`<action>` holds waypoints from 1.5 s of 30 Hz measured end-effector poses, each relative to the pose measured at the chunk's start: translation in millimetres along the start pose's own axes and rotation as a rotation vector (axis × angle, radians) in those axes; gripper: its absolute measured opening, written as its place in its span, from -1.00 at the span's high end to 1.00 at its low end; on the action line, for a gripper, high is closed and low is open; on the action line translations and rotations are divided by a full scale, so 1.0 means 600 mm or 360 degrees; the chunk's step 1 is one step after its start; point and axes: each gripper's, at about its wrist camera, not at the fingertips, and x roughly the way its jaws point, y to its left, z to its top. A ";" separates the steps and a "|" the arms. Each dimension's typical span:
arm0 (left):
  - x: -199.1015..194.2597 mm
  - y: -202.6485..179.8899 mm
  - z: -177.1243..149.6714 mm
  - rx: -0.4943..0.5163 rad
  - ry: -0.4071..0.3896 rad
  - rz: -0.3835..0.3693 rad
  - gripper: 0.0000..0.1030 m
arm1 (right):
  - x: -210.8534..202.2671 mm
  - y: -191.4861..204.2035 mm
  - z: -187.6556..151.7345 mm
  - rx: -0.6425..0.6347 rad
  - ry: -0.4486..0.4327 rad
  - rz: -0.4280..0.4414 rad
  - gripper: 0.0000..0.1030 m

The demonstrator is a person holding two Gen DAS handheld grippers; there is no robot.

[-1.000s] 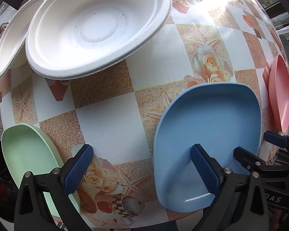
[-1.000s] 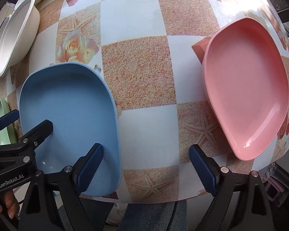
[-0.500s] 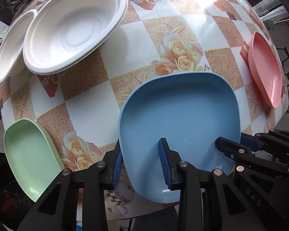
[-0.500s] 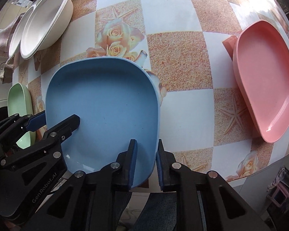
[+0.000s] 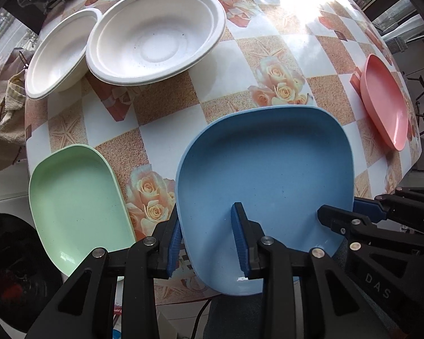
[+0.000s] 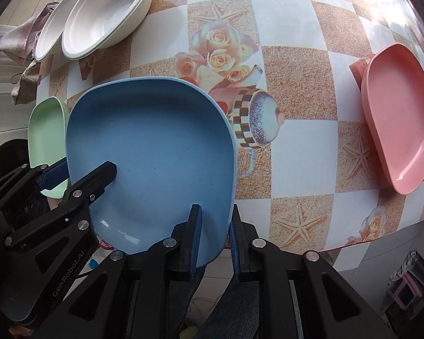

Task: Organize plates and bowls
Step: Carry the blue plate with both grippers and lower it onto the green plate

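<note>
A blue plate (image 5: 268, 175) is held above the table's front edge by both grippers. My left gripper (image 5: 207, 240) is shut on its near left rim. My right gripper (image 6: 214, 237) is shut on its near right rim; the plate also shows in the right wrist view (image 6: 152, 155). A green plate (image 5: 76, 200) lies at the front left, a pink plate (image 5: 384, 104) at the right, also seen in the right wrist view (image 6: 401, 130). Several white bowls (image 5: 155, 36) sit at the back left.
The table (image 5: 268, 56) has a checkered cloth with roses and starfish. A crumpled cloth (image 5: 5, 118) hangs at its left edge. The table's front edge runs just under the grippers; the floor shows below.
Both grippers closed on the blue plate's near rim and lifted it up and back from the table. The view has pulled back, showing more bowls.
</note>
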 end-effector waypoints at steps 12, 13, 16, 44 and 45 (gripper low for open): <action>-0.060 0.074 -0.033 -0.0138 -0.0103 0.0036 0.29 | -0.028 0.101 0.011 -0.0169 -0.0036 -0.0024 0.59; -0.063 0.081 -0.035 -0.0156 -0.0112 0.0040 0.29 | -0.033 0.120 0.025 -0.0185 -0.0037 -0.0025 0.59; -0.078 0.097 -0.038 -0.0207 -0.0147 0.0057 0.29 | -0.064 0.162 0.048 -0.0231 -0.0047 -0.0030 0.59; -0.071 0.296 -0.071 -0.0539 -0.0157 0.0177 0.28 | 0.042 0.326 0.125 -0.0472 0.0113 0.0072 0.57; -0.069 0.299 -0.072 -0.0547 -0.0158 0.0175 0.23 | 0.044 0.326 0.128 -0.0474 0.0114 0.0085 0.56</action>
